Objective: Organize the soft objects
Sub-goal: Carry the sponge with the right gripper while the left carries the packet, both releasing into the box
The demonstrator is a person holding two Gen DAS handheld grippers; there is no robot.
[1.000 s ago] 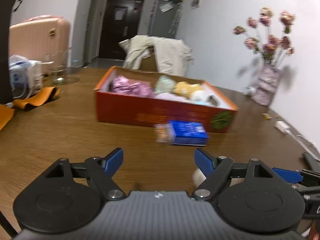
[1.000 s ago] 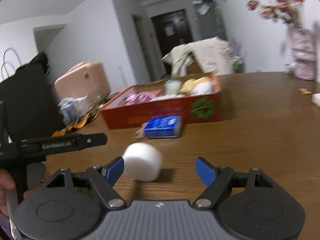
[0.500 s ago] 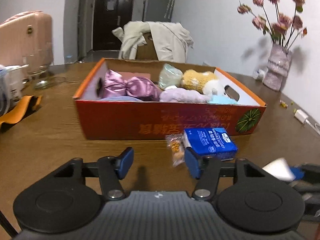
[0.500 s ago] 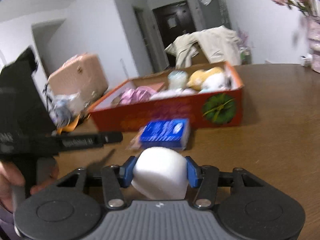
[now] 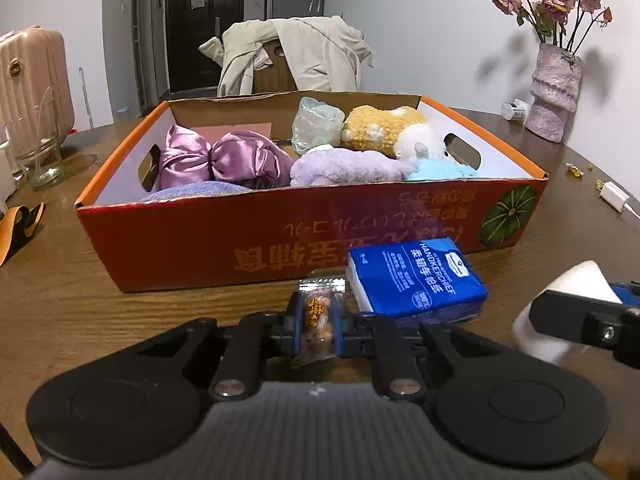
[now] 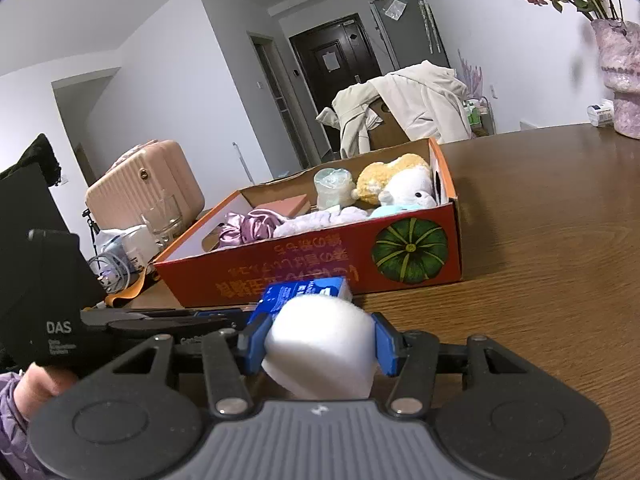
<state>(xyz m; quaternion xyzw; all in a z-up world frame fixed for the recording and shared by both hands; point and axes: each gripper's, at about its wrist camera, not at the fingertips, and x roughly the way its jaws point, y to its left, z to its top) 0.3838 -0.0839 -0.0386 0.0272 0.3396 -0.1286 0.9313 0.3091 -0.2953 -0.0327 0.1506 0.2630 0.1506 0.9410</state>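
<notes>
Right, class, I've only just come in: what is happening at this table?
A person is tidying soft things into an orange cardboard box on a wooden table, with a gripper in each hand. The left gripper has just closed on a small snack packet. The right gripper is clamped on a white foam block. A blue tissue pack lies in front of the box. Plush toys and a purple satin bundle are in the box already.

Vase (image 5: 554,94) of dried roses, pink suitcase (image 6: 146,186), empty glass (image 5: 38,158).
</notes>
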